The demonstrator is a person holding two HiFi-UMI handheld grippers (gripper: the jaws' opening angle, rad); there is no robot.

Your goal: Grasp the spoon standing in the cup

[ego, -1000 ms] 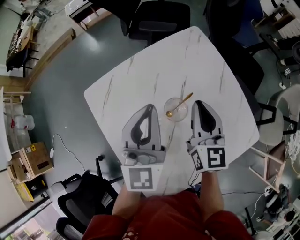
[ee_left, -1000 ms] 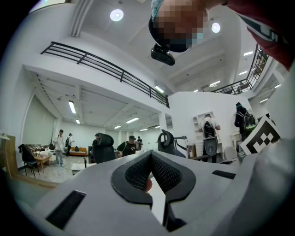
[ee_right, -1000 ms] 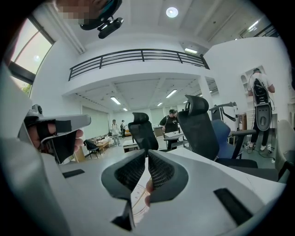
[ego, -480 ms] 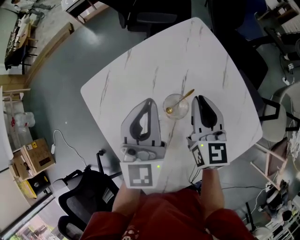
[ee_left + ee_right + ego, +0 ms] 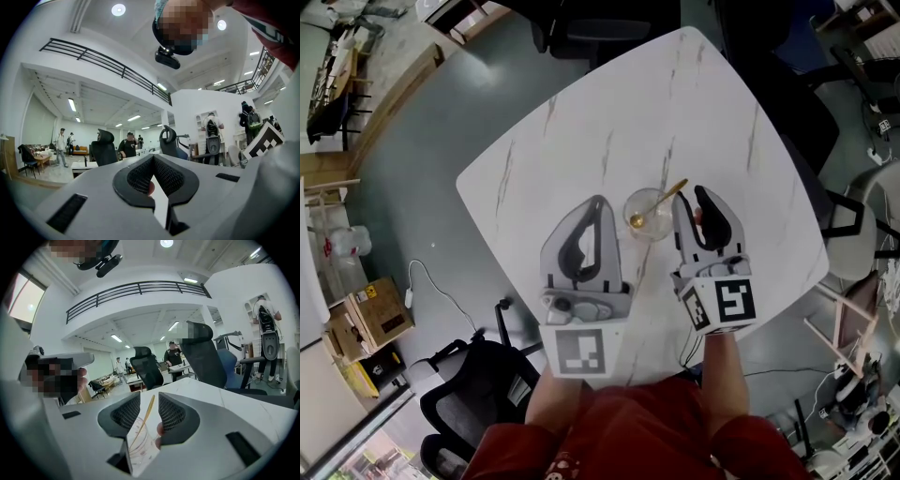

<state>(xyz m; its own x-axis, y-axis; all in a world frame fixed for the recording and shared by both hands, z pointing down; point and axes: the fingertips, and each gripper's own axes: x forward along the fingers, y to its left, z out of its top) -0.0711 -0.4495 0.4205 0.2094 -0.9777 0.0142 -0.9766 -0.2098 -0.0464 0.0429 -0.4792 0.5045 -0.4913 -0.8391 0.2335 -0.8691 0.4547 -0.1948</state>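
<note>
A clear glass cup [image 5: 649,215] stands on the white marble table [image 5: 609,122], with a gold spoon [image 5: 660,202] leaning in it, handle up to the right. My right gripper [image 5: 697,199] is open just right of the cup. In the right gripper view the spoon's handle [image 5: 146,417] shows in the gap between the jaws, with the cup [image 5: 139,446] low in front; the right gripper [image 5: 149,403] touches neither. My left gripper [image 5: 598,206] lies left of the cup, its tips together and nothing in it. The left gripper view shows the left gripper [image 5: 153,159] against the room, with no cup.
Black office chairs stand round the table: one at the far edge [image 5: 605,28], one at the near left [image 5: 469,398], one at the right [image 5: 853,216]. A cardboard box [image 5: 380,314] sits on the floor at the left. Several people stand far off in the room [image 5: 129,145].
My right gripper has shifted a little left, closer to the cup and the spoon's handle. The left gripper has kept its place beside the cup.
</note>
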